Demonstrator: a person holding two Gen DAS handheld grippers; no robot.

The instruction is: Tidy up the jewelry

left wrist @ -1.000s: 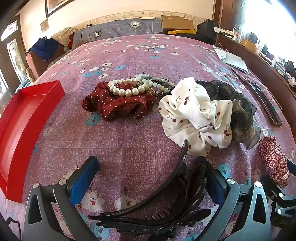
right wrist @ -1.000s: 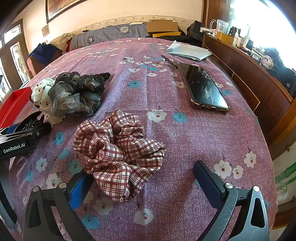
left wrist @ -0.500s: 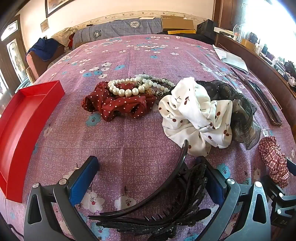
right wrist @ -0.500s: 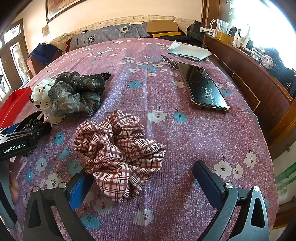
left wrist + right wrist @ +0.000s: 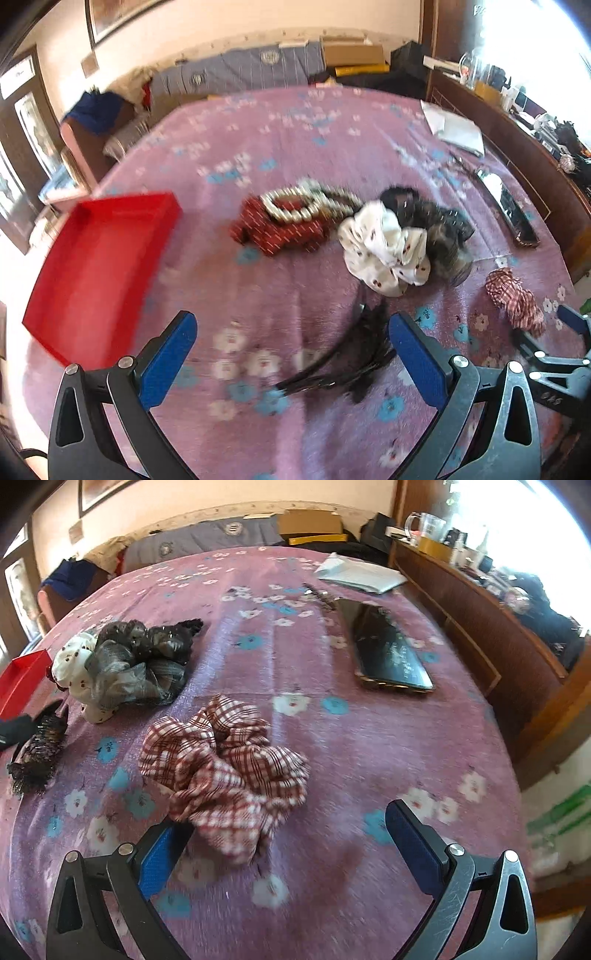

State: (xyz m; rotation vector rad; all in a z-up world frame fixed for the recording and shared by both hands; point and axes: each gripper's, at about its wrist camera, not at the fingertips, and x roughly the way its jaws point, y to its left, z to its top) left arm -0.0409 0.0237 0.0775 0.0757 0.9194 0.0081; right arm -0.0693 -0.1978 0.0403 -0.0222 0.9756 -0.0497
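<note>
- On the purple flowered bed cover [image 5: 295,147], far left in the left wrist view, the red tray [image 5: 96,266] now shows far more of itself than a second ago, as that camera has pulled up and back.
- Right of the tray, the dark red dotted scrunchie [image 5: 280,232] carries the pearl bracelet [image 5: 288,206]; both look smaller and blurred now.
- Next comes the white cherry-print scrunchie [image 5: 384,251], touching the dark sheer scrunchie [image 5: 436,229] beside it.
- The left tool [image 5: 291,354] is spread wide, gripping nothing; the black comb headband [image 5: 343,365] lies on the cover between its blue pads, whereas earlier it sat against the right pad.
- Further right lies the plaid scrunchie [image 5: 225,768], in front of the right tool [image 5: 284,838].
- The right tool is likewise released, its left pad close to the plaid cloth; whether they touch I cannot tell. Its view has lifted slightly.
- Far right, the phone [image 5: 388,653] lies flat, well apart from the scrunchies.
</note>
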